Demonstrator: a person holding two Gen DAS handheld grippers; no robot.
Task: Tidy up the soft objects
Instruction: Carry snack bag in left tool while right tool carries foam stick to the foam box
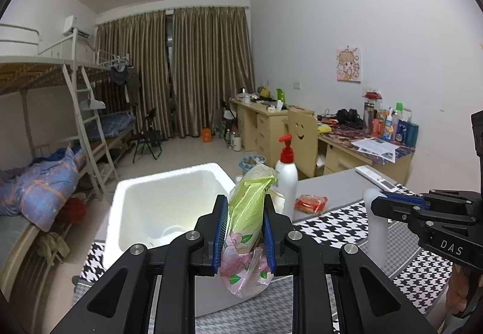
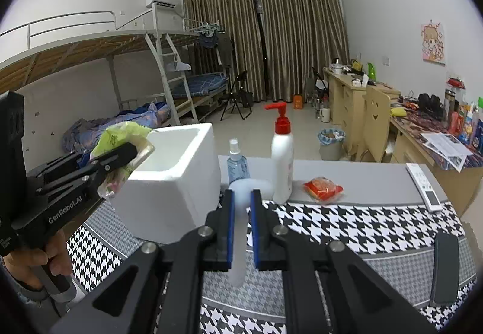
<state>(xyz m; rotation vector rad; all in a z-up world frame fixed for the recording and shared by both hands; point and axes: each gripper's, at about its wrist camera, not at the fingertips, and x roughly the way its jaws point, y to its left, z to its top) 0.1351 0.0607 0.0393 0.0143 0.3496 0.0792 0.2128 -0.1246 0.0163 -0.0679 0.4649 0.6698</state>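
We carry both soft items: left gripper (image 1: 244, 228) pinching tissue pack (image 1: 246, 213), right gripper (image 2: 241, 216) clamping white tube (image 2: 240, 231) (next: over foam box (image 2: 169, 171), then release).

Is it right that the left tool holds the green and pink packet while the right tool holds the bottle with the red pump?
Not quite. The right tool holds a pale white tube, as the right wrist view shows. The pump bottle stands free on the table. The left tool does hold the packet.
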